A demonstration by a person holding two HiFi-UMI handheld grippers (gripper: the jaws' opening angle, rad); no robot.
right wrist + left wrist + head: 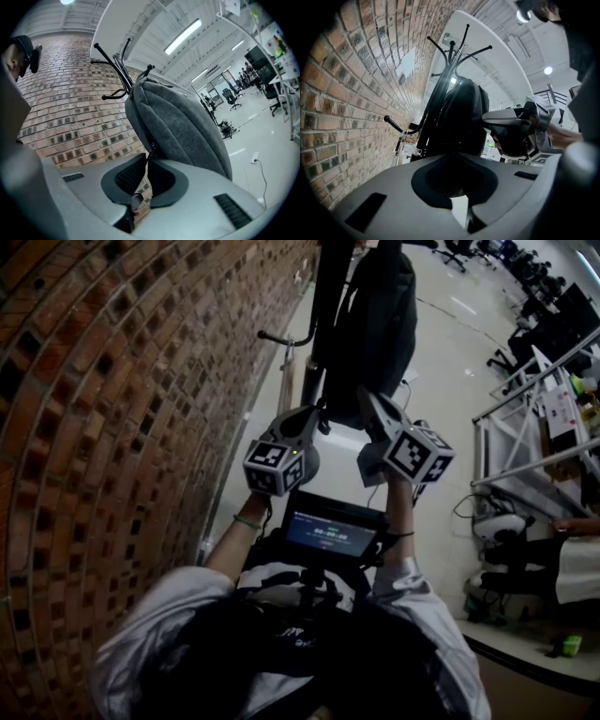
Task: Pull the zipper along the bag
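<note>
The bag hung from a rack beside the brick wall, low on the rack and just ahead of both grippers. The right gripper was clenched on the zipper pull at the bag's seam, its jaws almost together. The left gripper was closed too, seemingly pinching the bag's lower edge, though all was dark there.

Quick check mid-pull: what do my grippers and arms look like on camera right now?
The left gripper and right gripper have grey plastic bodies and black textured pads, each carrying a cube of black-and-white square markers. Light grey sleeves end above the elbows. A green band circles the left wrist, a thin dark band the right.
</note>
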